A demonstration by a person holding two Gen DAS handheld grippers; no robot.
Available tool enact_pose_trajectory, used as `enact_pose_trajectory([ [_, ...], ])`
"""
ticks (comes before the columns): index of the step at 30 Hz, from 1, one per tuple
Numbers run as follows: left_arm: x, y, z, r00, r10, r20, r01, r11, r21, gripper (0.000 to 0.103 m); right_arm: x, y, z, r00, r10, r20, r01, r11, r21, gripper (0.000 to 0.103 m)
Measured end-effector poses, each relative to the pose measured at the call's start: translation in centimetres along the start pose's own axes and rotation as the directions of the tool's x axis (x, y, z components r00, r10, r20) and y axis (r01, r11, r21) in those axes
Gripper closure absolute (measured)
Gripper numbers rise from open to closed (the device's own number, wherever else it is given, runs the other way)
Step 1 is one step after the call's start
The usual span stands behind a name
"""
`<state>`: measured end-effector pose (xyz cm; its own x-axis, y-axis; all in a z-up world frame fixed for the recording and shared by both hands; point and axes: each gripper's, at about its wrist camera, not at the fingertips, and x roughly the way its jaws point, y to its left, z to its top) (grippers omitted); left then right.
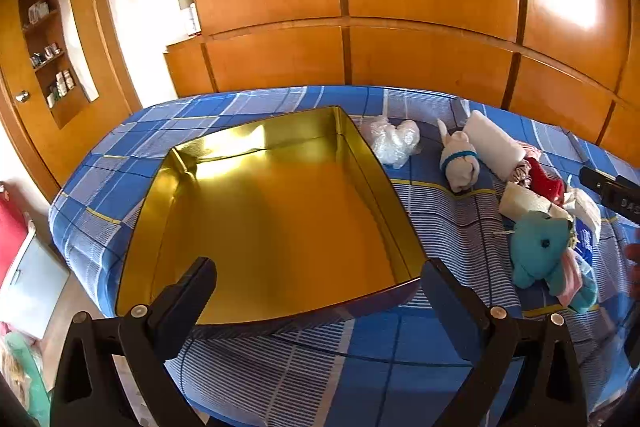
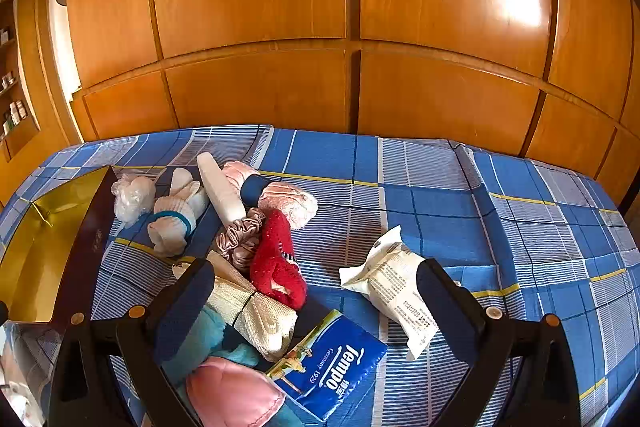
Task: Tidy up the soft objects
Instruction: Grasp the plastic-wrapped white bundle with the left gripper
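Two tools: left tool (image 1: 320, 291) and right tool (image 2: 316, 291), both spread wide, gripping nothing.
Gold tin (image 1: 280, 211): open on the bed (image 2: 440, 195).
Soft items: teal plush (image 1: 536, 247), red sock (image 2: 276, 267), Tempo tissue pack (image 2: 336, 371) piled beside the tin.

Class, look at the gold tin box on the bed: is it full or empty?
Empty. The tin box shows only its bare gold floor; the soft objects lie outside on the bedsheet.

left wrist: above gold tin (image 1: 280, 211), facing wardrobe (image 1: 400, 7) | right wrist: close over soft pile | shared: bed (image 1: 440, 367), tin, toys
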<state>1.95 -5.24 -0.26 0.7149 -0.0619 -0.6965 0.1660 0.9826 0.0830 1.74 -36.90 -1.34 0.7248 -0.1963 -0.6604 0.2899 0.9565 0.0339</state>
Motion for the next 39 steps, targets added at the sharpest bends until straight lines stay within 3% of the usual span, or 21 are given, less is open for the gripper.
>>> enact_pose_trajectory([
  [4,0.5,-0.6,0.4,0.998,-0.056,-0.017,0.057,0.998,0.038,0.000,0.1,0.0,0.1,1.000,0.001,0.000,-0.001,1.000,0.002,0.000],
  [8,1.1,-1.1,2.0,0.987,-0.158,-0.041,0.160,0.985,0.069,0.002,0.1,-0.1,0.1,1.000,0.007,-0.004,-0.007,1.000,0.011,0.000],
  [12,1.9,-1.7,4.9,0.978,-0.207,-0.041,0.210,0.972,0.107,0.015,-0.2,-0.1,0.4,1.000,0.014,0.008,-0.014,1.000,0.015,0.000],
  [15,3.3,-2.5,7.6,0.963,-0.263,-0.063,0.269,0.951,0.150,0.018,-0.4,-0.1,0.6,1.000,0.019,0.016,-0.019,1.000,0.021,0.000],
  [19,5.4,-4.5,10.3,0.965,-0.257,-0.060,0.263,0.924,0.279,0.029,-0.7,-0.4,0.8,0.999,0.028,0.024,-0.029,0.999,0.036,0.000],
  [24,10.4,-7.5,12.7,0.960,-0.246,-0.131,0.278,0.883,0.378,0.040,-0.4,-0.9,1.0,1.000,0.025,0.016,-0.026,0.998,0.057,0.000],
  [32,18.0,-10.7,13.4,0.965,-0.137,-0.225,0.229,0.861,0.454,0.049,-0.1,-1.8,1.0,1.000,0.028,0.003,-0.028,0.995,0.093,0.000],
  [34,19.5,-11.1,13.3,0.960,-0.121,-0.254,0.229,0.862,0.453,0.066,0.0,-1.8,1.1,1.000,0.028,0.000,-0.028,0.995,0.095,0.000],
  [37,20.6,-11.5,12.9,0.966,-0.082,-0.246,0.195,0.854,0.482,0.077,0.1,-1.9,1.1,1.000,0.029,-0.004,-0.029,0.995,0.100,0.000],
  [39,20.1,-11.3,13.1,0.966,-0.114,-0.234,0.214,0.860,0.464,0.081,0.2,-1.9,1.0,0.999,0.032,-0.007,-0.031,0.994,0.105,0.000],
])
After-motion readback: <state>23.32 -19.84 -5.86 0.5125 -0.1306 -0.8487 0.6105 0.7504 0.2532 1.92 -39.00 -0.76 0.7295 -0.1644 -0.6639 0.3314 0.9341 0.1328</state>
